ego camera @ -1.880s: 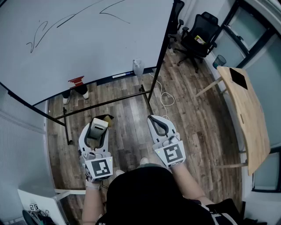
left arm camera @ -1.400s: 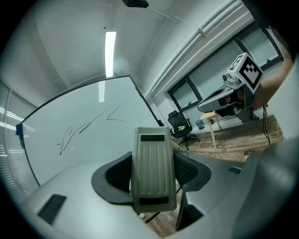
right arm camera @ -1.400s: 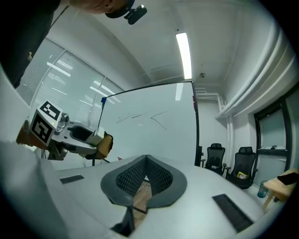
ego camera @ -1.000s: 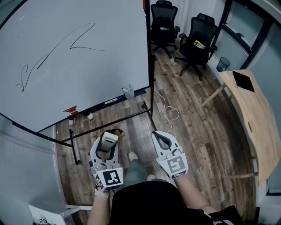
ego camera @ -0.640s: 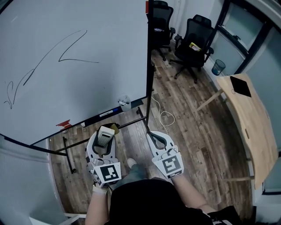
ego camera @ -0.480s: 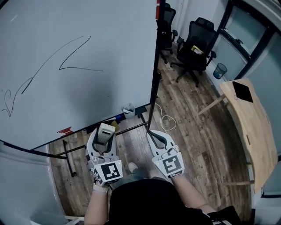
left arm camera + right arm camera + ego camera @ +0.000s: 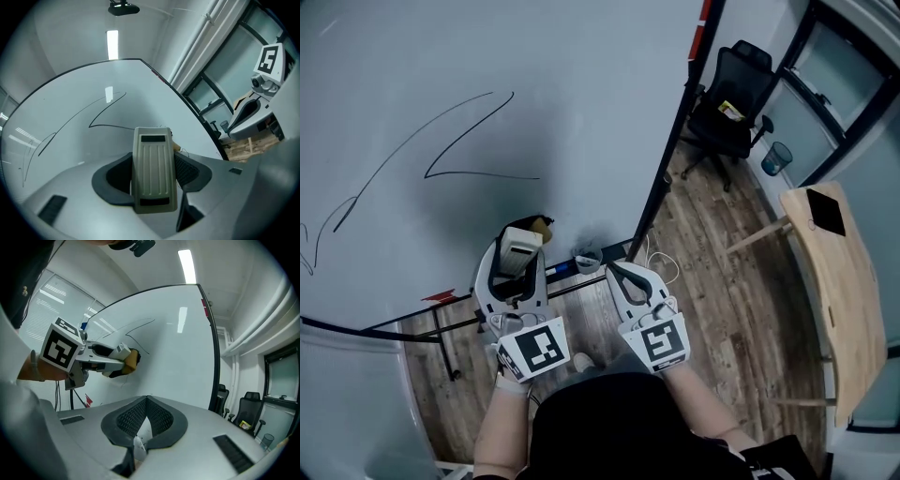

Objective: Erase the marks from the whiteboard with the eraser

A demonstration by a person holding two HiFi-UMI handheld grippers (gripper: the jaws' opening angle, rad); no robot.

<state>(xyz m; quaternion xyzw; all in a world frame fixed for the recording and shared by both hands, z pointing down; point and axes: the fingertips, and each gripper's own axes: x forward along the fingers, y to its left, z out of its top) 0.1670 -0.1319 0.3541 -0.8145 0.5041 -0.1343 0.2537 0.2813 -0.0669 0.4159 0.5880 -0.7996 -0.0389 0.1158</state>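
Note:
The whiteboard (image 7: 581, 103) fills the upper left of the head view and carries thin black marks (image 7: 459, 141), a long stroke and an angle shape. My left gripper (image 7: 519, 259) is shut on the eraser (image 7: 523, 242), a beige block with a tan felt face. It is held up in front of the board, below and right of the angle mark (image 7: 105, 116). Whether the felt touches the board cannot be told. The eraser (image 7: 154, 161) stands upright between the dark pads. My right gripper (image 7: 614, 271) is shut with nothing in it, to the right of the left one. The right gripper view shows the eraser (image 7: 129, 358) against the board.
The board's dark frame post (image 7: 670, 173) runs down at the right, with a small cup (image 7: 588, 260) on its tray. A black office chair (image 7: 727, 94), a bin (image 7: 775, 157) and a wooden table (image 7: 844, 281) stand on the wood floor at the right.
The board has come much nearer and fills more of the view. My left gripper has risen with the eraser from over the floor to in front of the board. The right gripper followed, still shut.

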